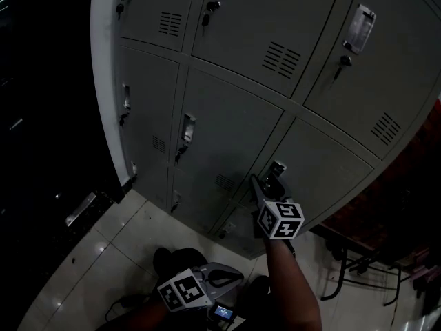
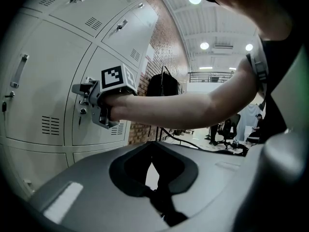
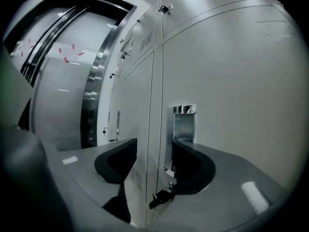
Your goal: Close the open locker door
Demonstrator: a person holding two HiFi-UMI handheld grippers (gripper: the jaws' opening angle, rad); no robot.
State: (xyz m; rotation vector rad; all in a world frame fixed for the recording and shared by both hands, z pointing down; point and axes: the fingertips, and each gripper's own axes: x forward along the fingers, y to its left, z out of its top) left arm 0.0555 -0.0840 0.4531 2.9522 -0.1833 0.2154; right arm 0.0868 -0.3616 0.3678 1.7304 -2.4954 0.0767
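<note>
Right gripper [image 1: 271, 184] open, locker door [image 1: 324, 174] upright

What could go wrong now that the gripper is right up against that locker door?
1. The right gripper's open fingers straddle the door edge beside the recessed handle. A careless pull back might snag it and swing the locker door open.
2. The key sticks out just below the fingers and could get knocked.
3. The door may look flush without being latched.

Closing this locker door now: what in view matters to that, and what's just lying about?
Job: right tongs, open at the handle; its locker door.
Idle: left tongs, shut and empty; neighbouring lockers; metal frame near the floor.
</note>
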